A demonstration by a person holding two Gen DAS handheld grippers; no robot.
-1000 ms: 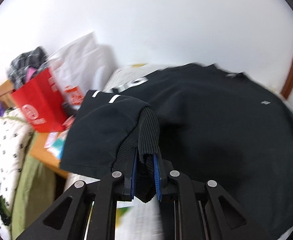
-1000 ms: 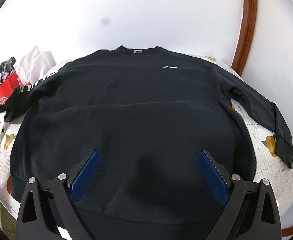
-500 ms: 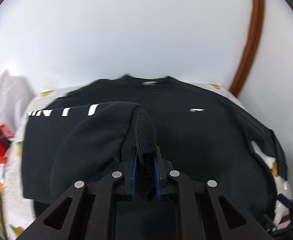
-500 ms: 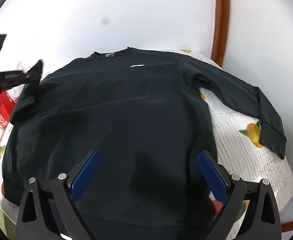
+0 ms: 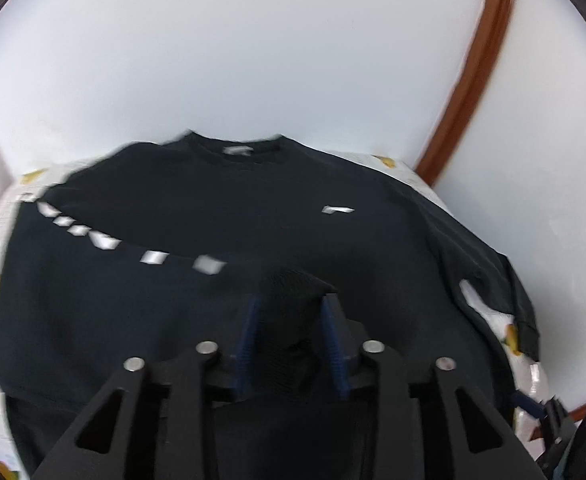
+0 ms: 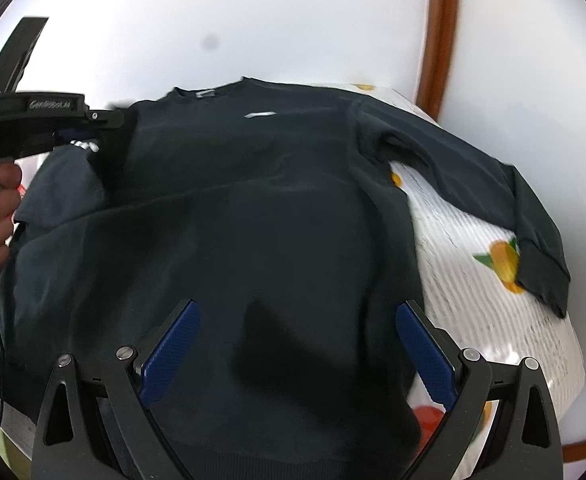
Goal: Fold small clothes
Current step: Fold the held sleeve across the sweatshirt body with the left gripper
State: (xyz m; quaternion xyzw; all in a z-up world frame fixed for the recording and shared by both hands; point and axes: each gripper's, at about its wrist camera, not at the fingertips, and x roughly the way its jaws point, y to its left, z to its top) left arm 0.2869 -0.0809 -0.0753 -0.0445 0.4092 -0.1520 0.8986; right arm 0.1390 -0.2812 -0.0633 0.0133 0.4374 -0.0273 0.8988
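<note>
Left tongs (image 5: 289,320): jaws have just been opening, part-way apart, with the ribbed cuff (image 5: 293,284) of the left sleeve (image 5: 133,256) lying loose between them, pads apparently no longer pressing. That sleeve lies folded across the chest of the black sweatshirt (image 6: 253,208), which is spread flat on the fruit-print cloth (image 6: 473,240) of the counter, collar away from both cameras. Right tongs (image 6: 295,344): jaws wide apart, holding nothing, hovering over the hem. The 1 relation governing the next move: the right sleeve (image 6: 473,176) extends outward and to the right of the right tongs, long axis slanting toward its cuff; the right hand is judged nearer.
</note>
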